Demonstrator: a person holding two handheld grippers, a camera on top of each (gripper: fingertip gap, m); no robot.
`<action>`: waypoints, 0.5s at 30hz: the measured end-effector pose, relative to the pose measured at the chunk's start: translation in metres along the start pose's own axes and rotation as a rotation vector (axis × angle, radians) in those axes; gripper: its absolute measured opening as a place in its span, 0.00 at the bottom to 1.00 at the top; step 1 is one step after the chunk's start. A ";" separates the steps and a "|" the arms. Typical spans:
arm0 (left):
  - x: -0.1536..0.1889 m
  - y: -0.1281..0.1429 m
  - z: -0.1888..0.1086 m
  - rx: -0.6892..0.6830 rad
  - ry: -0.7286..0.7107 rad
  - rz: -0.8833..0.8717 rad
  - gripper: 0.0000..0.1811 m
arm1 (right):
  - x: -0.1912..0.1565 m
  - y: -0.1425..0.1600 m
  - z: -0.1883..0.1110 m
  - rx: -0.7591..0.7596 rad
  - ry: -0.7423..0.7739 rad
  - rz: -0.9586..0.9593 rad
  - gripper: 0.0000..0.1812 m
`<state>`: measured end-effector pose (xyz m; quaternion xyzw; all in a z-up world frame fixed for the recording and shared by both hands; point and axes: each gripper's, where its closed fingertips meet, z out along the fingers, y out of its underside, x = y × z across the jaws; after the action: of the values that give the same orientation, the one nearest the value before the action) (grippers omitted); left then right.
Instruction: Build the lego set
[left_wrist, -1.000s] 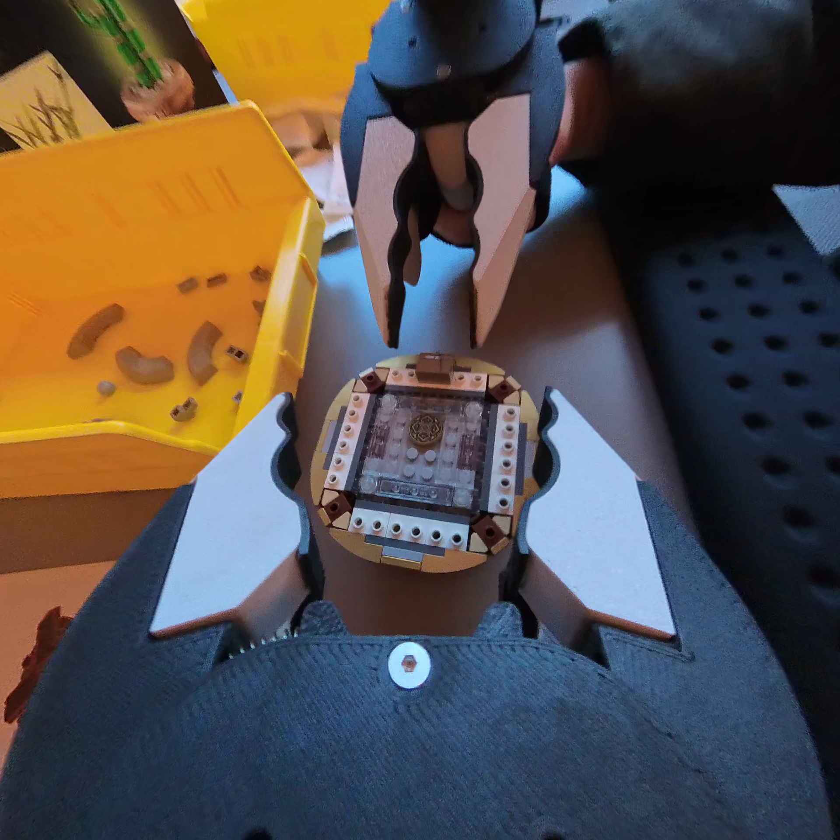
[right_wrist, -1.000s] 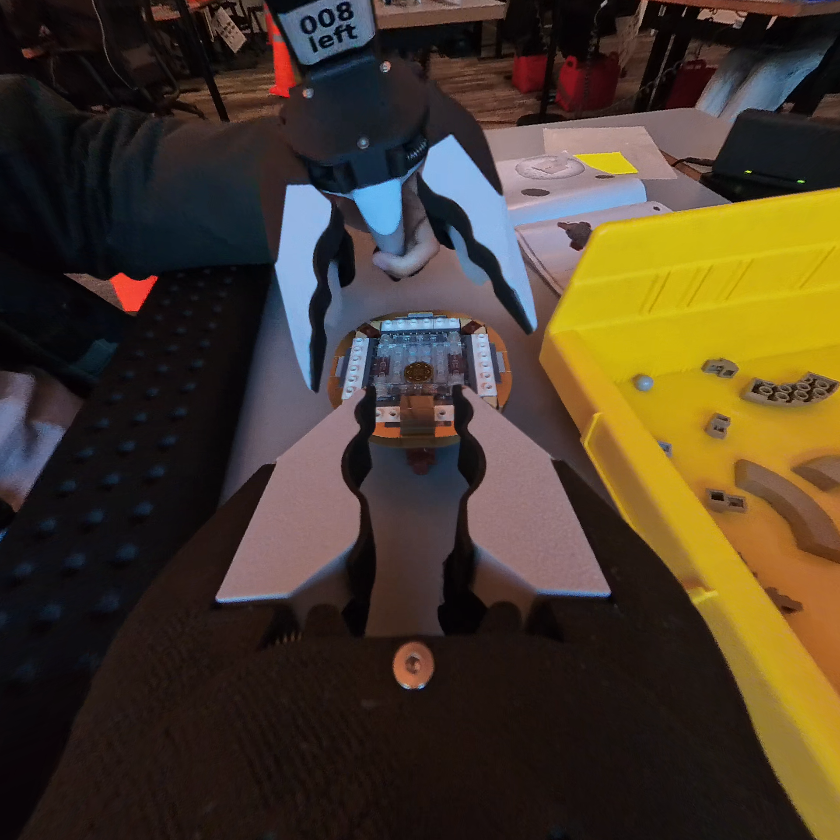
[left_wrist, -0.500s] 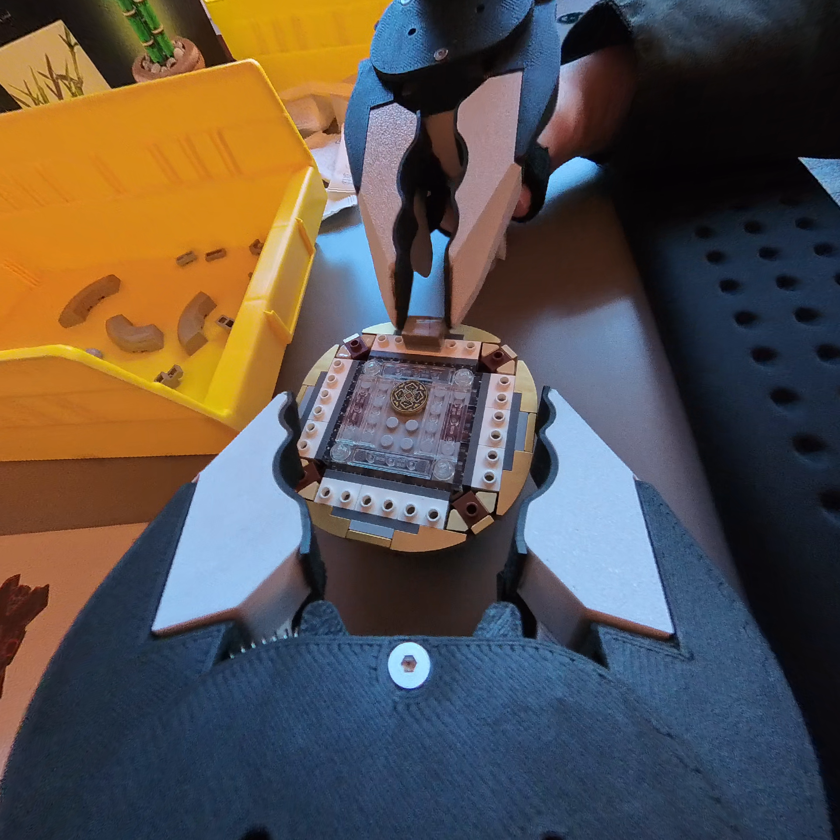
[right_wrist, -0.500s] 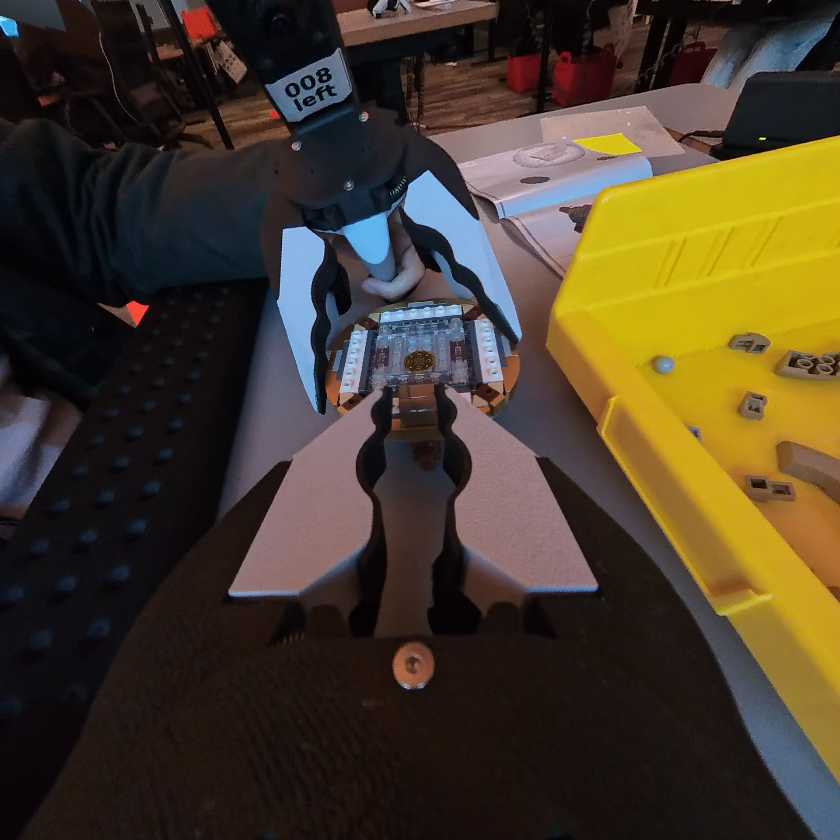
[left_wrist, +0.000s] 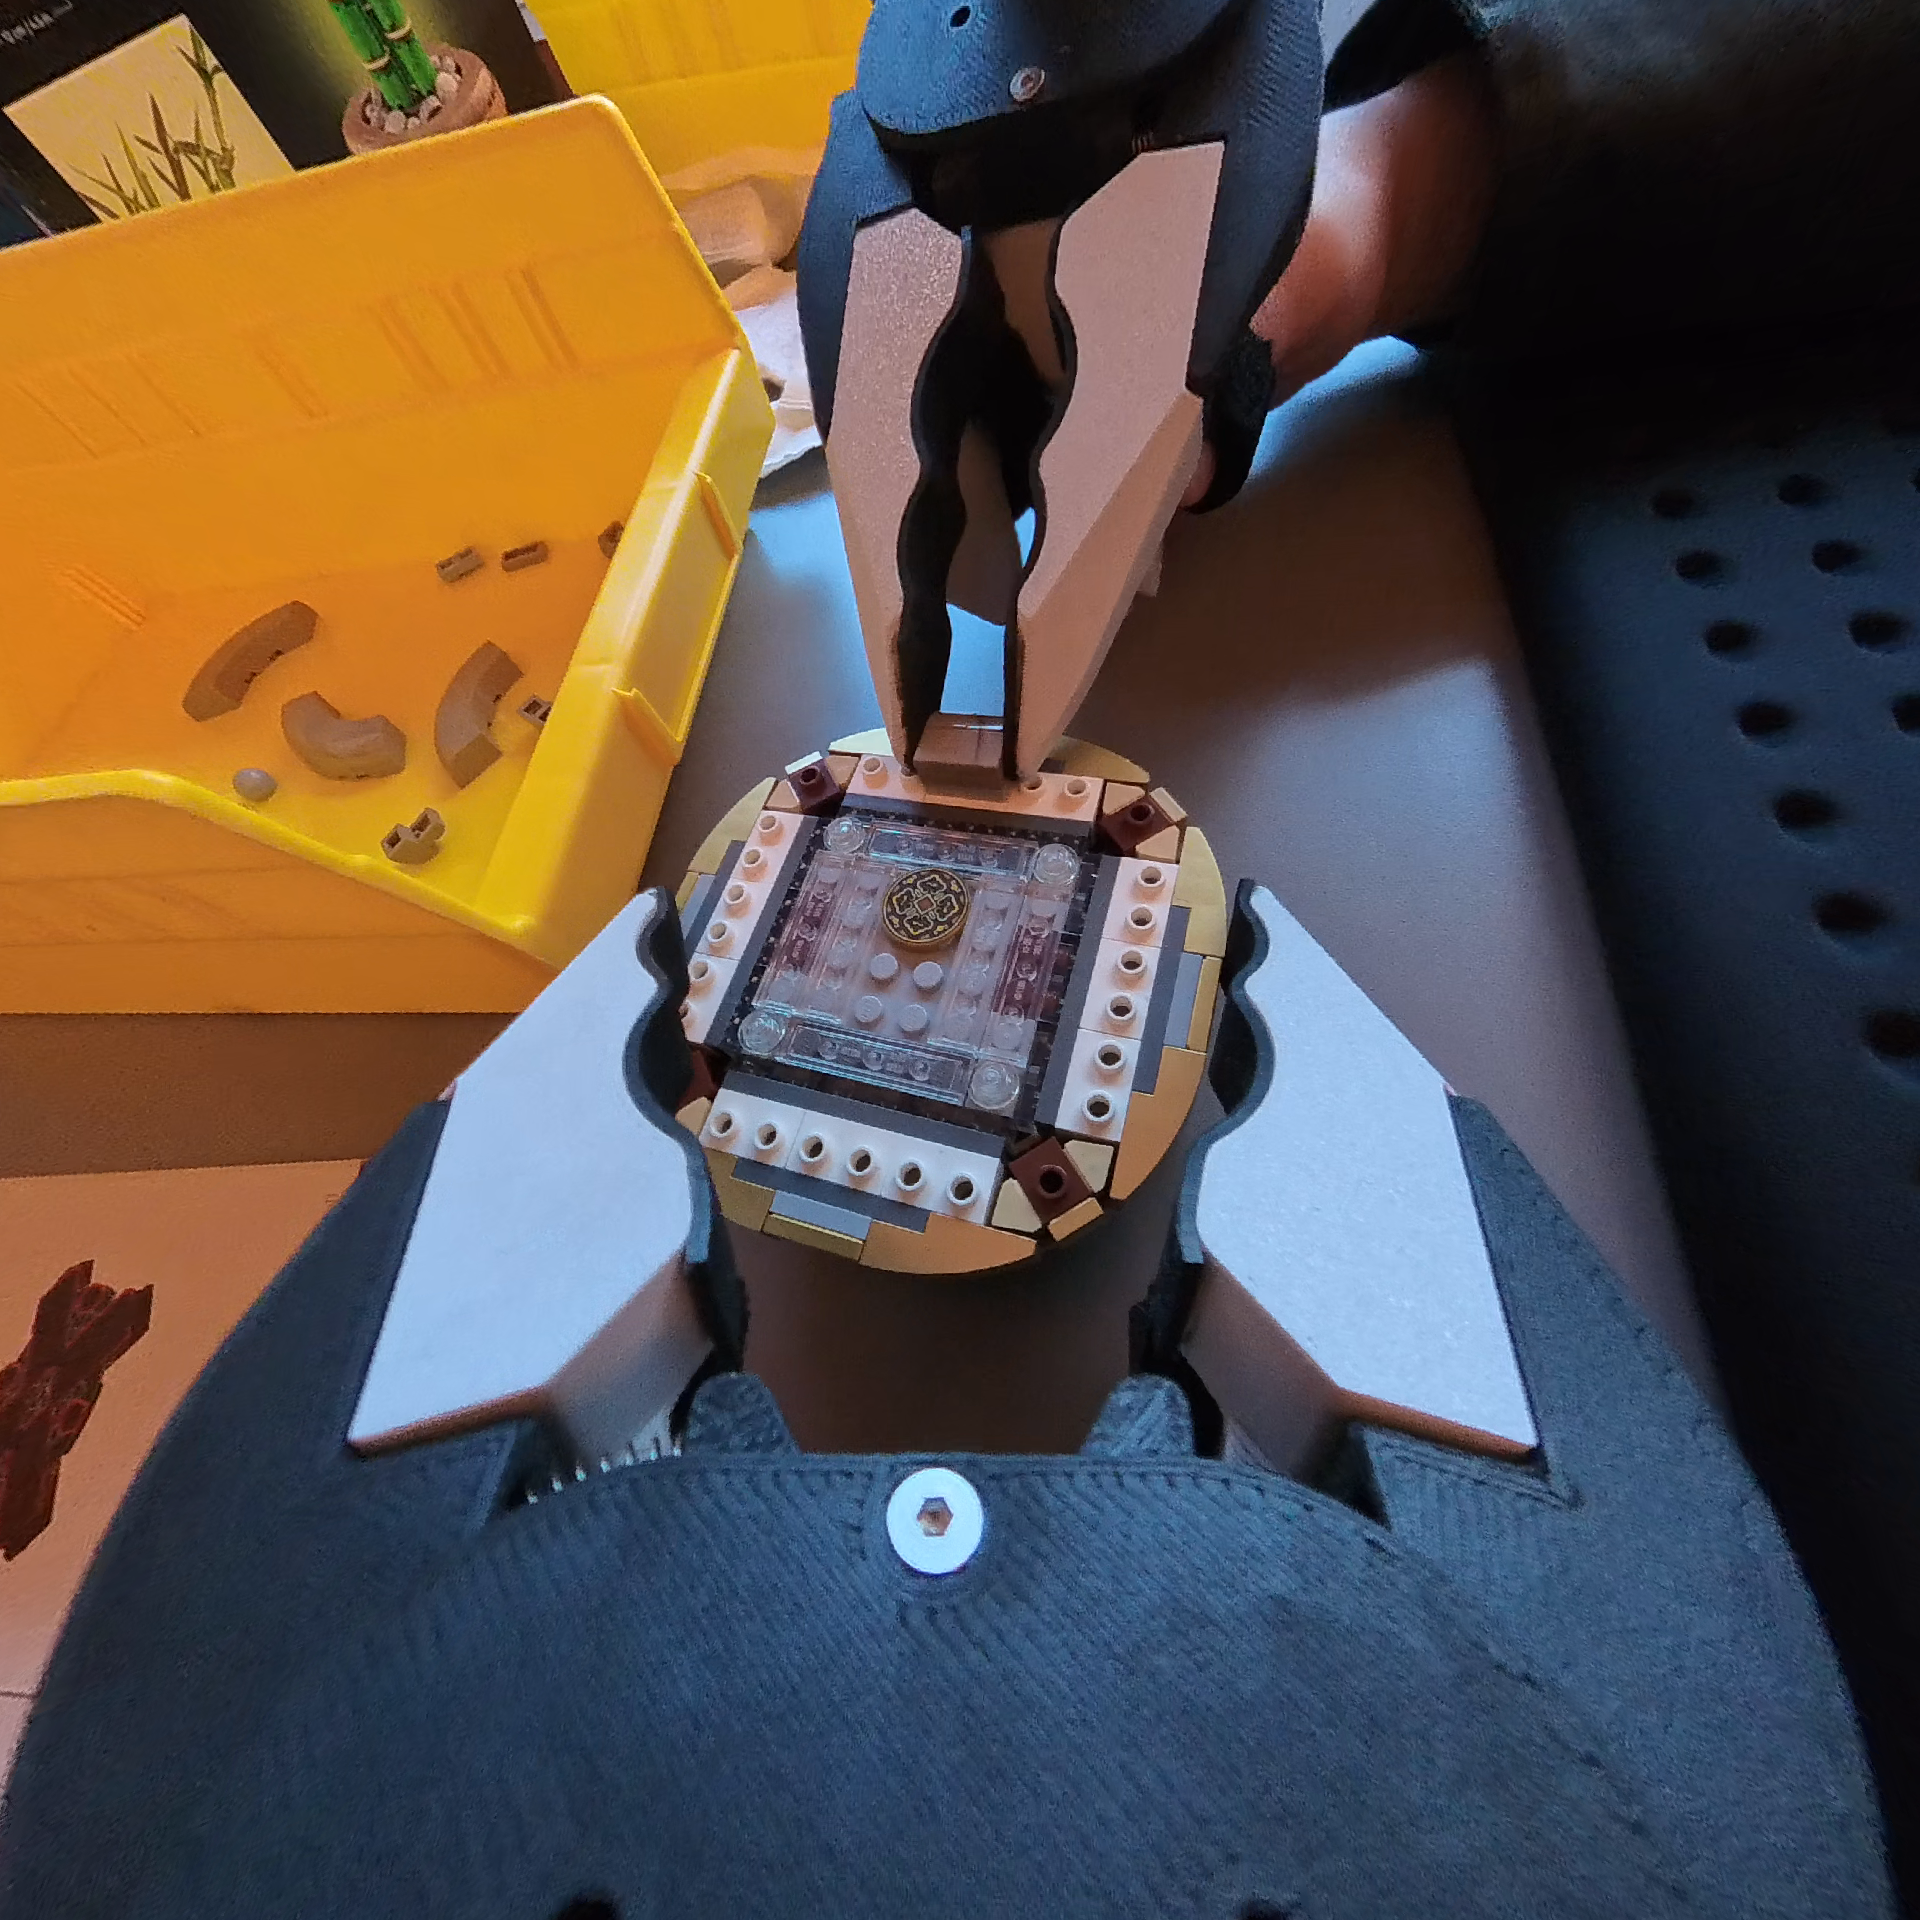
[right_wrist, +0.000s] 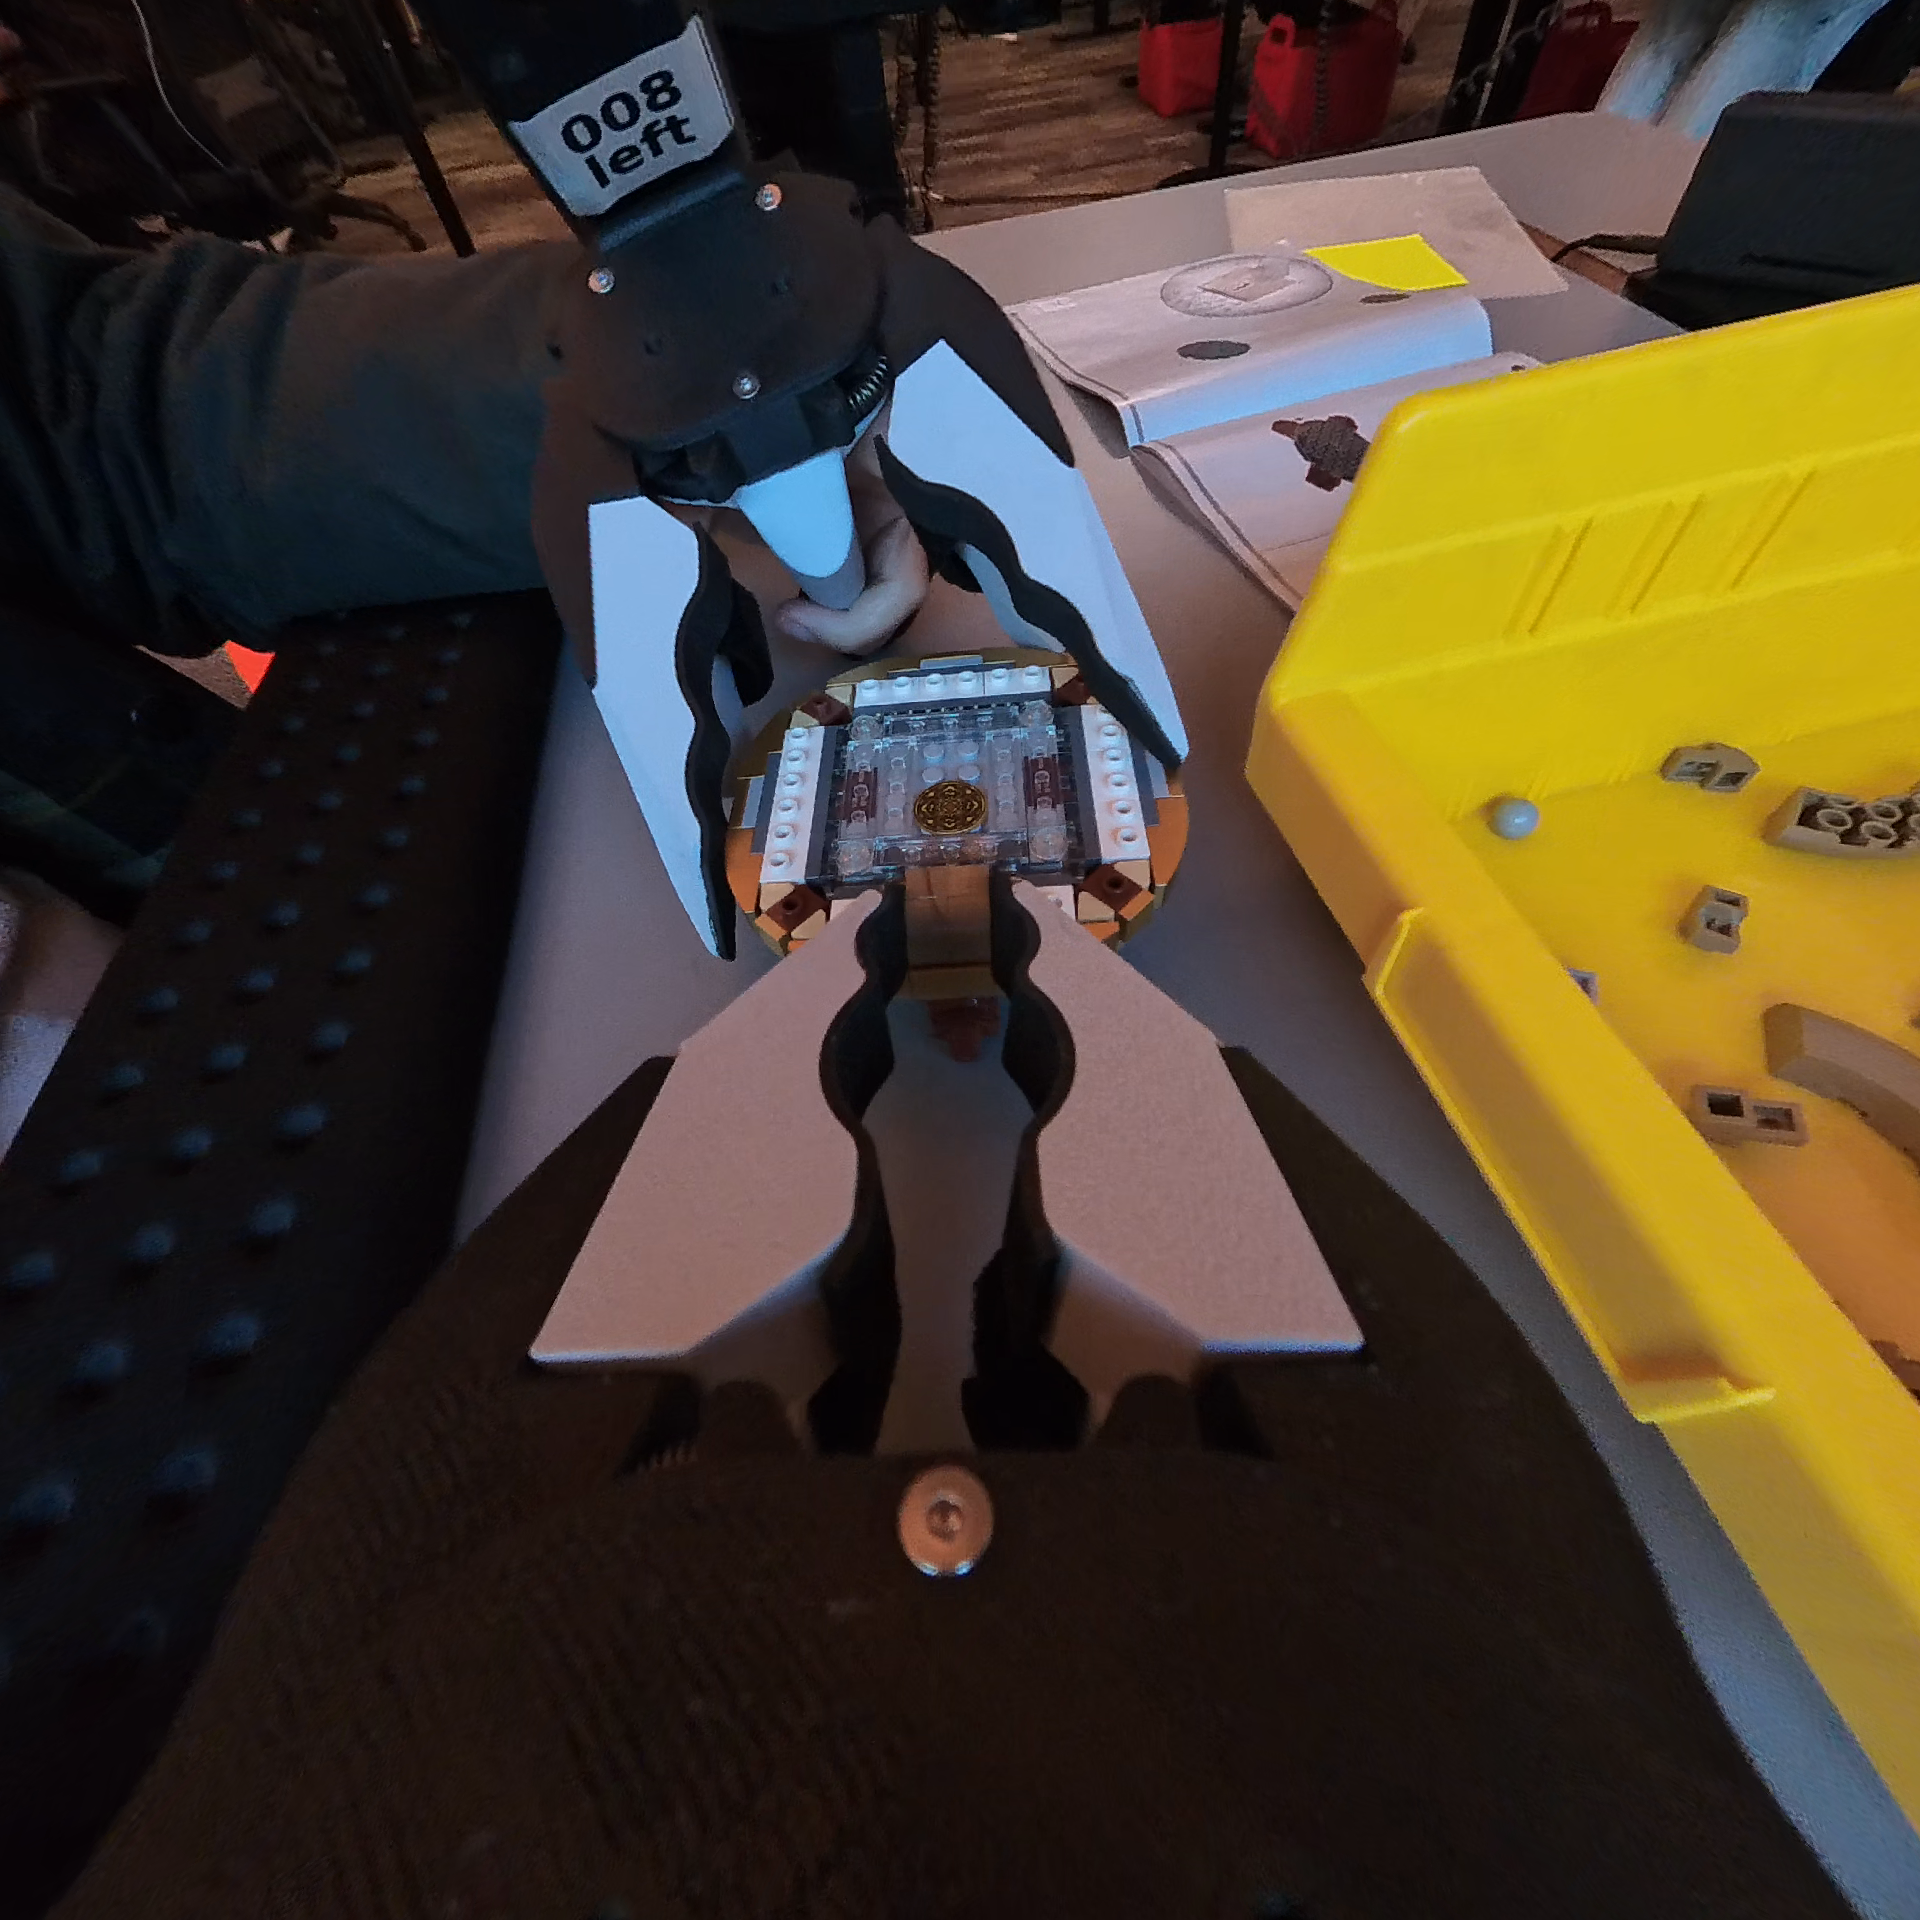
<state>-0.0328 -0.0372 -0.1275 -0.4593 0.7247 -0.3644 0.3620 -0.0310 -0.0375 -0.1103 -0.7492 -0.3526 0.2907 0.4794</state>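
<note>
- Round lego base (left_wrist: 940, 1003) sits on the grey table (left_wrist: 1340, 831), dead centre of the left wrist view, tan rim, white studded border, clear plates in the middle with a gold patterned round tile (left_wrist: 925, 909)
- Left gripper (left_wrist: 945, 971) spread wide, one finger at 9 o'clock of the base and one at 3 o'clock; whether the pads touch the rim I can't tell
- Right gripper (left_wrist: 961, 743) comes in from 12 o'clock, fingers narrow, pinching a small brown brick (left_wrist: 961, 750) on the base's far edge
- From the right wrist view that same brown brick (right_wrist: 945, 894) sits between the tips of the right gripper (right_wrist: 943, 909), at the base's near edge
- Yellow bin (left_wrist: 665, 582) at 10 o'clock, just beside the base, holding curved tan pieces (left_wrist: 343, 738) and small clips
- Instruction booklet (right_wrist: 1299, 416) lies open at 1 o'clock in the right wrist view
</note>
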 end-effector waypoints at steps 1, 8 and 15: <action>0.000 0.000 0.000 -0.006 0.000 0.000 0.57 | 0.000 0.000 0.000 0.005 -0.004 0.007 0.08; 0.000 0.004 0.002 -0.035 -0.042 0.074 0.57 | 0.001 -0.040 -0.016 0.257 -0.102 0.189 0.08; 0.001 -0.004 -0.006 0.017 0.018 -0.030 0.54 | 0.008 -0.053 -0.035 0.360 -0.093 0.163 0.08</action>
<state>-0.0369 -0.0384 -0.1215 -0.4639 0.7178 -0.3800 0.3539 -0.0124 -0.0334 -0.0494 -0.6634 -0.2547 0.4211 0.5636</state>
